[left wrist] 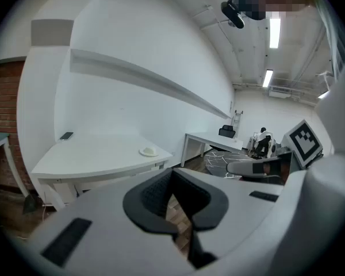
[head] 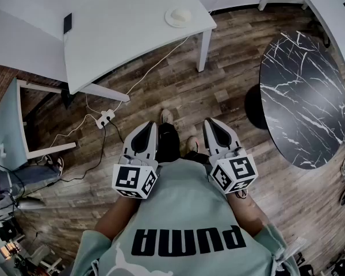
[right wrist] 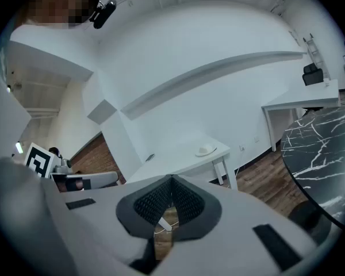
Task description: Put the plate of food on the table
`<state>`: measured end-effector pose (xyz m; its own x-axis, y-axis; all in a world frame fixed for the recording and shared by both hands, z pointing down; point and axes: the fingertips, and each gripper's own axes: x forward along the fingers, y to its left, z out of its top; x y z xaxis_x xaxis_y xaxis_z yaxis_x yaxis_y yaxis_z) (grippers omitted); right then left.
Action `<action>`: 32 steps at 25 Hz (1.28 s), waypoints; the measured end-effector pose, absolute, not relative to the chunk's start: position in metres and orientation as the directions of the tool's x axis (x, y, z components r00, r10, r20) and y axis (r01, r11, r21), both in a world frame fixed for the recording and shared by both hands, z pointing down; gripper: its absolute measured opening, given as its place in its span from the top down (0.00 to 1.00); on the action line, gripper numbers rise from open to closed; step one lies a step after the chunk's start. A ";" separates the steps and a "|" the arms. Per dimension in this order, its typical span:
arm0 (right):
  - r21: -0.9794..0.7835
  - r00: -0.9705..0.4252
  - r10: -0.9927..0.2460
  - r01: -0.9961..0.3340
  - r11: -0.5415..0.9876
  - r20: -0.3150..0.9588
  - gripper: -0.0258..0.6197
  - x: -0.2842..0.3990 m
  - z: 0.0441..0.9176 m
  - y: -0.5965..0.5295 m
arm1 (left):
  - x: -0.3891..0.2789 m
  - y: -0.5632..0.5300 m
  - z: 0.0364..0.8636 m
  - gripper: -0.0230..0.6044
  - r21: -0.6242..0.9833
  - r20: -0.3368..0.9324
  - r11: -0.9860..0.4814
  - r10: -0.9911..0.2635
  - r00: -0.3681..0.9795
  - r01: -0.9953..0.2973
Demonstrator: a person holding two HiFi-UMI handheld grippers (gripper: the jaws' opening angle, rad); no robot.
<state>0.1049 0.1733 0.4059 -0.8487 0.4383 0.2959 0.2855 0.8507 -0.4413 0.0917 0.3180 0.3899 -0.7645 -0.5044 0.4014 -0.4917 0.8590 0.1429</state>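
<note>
Wooden floor [head: 236,68] fills the room below. Over it the left tool [head: 152,125] has its jaws pressed together with nothing between them. Just beside it the right tool [head: 209,122] is likewise closed and empty. Both are held in front of the person's green shirt [head: 187,211]. Well apart from them, the plate [head: 178,17] of food sits near the corner of the white surface [head: 121,39], with a phone [head: 67,23] farther along it. A marble table [head: 302,91] stands to the right
</note>
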 end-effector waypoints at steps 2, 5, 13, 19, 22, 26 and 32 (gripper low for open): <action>-0.431 -0.850 0.435 0.287 0.856 0.298 0.95 0.094 0.409 0.172 | 0.079 0.314 0.393 0.96 0.151 0.391 0.854 -0.514 -0.763 -0.498; -0.417 -0.858 0.418 0.277 0.866 0.298 0.95 0.076 0.409 0.168 | 0.058 0.310 0.397 0.96 0.164 0.380 0.844 -0.532 -0.757 -0.511; -0.394 -0.864 0.360 0.213 0.894 0.351 0.95 0.019 0.412 0.165 | -0.009 0.310 0.403 0.96 0.212 0.369 0.814 -0.579 -0.727 -0.541; -0.362 -0.861 0.336 0.195 0.911 0.381 0.95 -0.041 0.404 0.180 | -0.081 0.322 0.398 0.96 0.265 0.338 0.794 -0.607 -0.719 -0.546; -0.338 -0.872 0.308 0.179 0.924 0.380 0.95 -0.073 0.392 0.183 | -0.111 0.323 0.395 0.96 0.290 0.318 0.772 -0.635 -0.704 -0.565; -0.312 -0.882 0.272 0.153 0.938 0.385 0.95 -0.107 0.384 0.193 | -0.149 0.328 0.390 0.96 0.311 0.290 0.742 -0.669 -0.684 -0.594; -0.285 -0.896 0.209 0.098 0.953 0.393 0.95 -0.142 0.367 0.203 | -0.189 0.343 0.370 0.96 0.328 0.261 0.704 -0.709 -0.656 -0.630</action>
